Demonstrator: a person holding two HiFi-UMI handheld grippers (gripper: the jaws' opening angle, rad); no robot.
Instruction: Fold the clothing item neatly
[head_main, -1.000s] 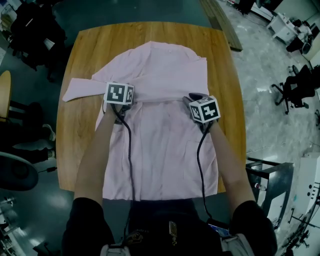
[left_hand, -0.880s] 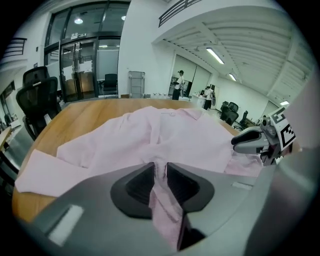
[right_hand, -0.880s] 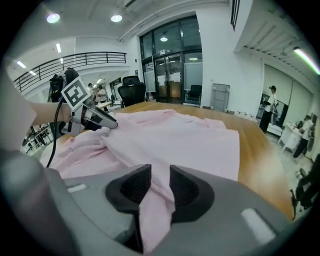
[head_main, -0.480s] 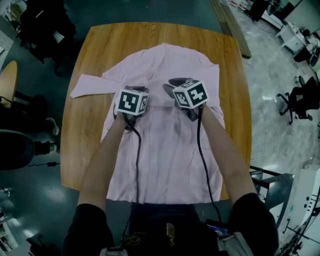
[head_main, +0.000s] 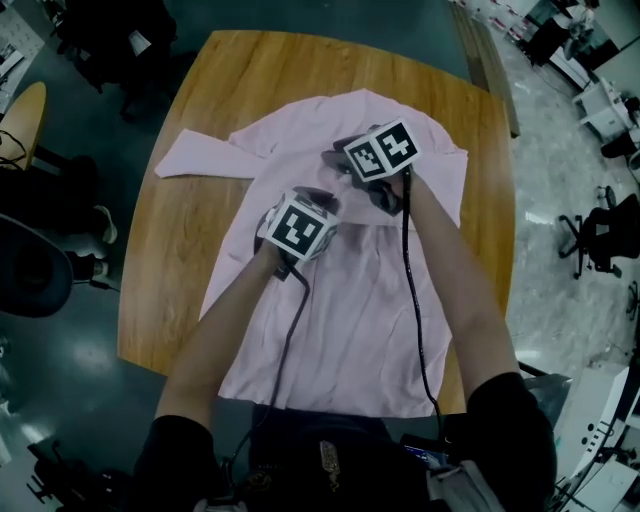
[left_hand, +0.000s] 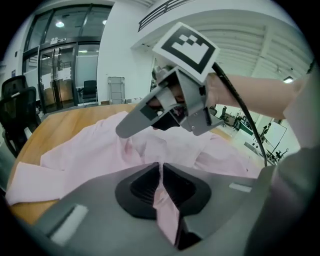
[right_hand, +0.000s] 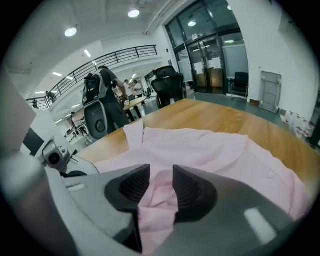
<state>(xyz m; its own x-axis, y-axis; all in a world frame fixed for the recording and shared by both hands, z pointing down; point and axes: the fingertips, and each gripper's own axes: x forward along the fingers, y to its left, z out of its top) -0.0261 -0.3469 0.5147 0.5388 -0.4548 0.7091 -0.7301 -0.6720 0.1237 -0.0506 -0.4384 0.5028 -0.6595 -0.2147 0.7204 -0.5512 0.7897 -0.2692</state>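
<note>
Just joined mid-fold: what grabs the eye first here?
A pink shirt lies spread across the wooden table, one sleeve stretched out left. Both grippers meet over its upper middle: the left gripper, jaws just closing, pinches a thin fold, while the right gripper, jaws just opening, holds a thicker bunch of cloth.

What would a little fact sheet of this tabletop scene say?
Surface: wooden table
Garment: pink shirt, spread flat, one sleeve reaching out to the left
Left gripper: jaws have just been closing and pinch a thin fold of the shirt
Right gripper: jaws have just been opening a little, with bunched shirt cloth gripped between them
Position: both grippers are close together over the shirt's upper middle
</note>
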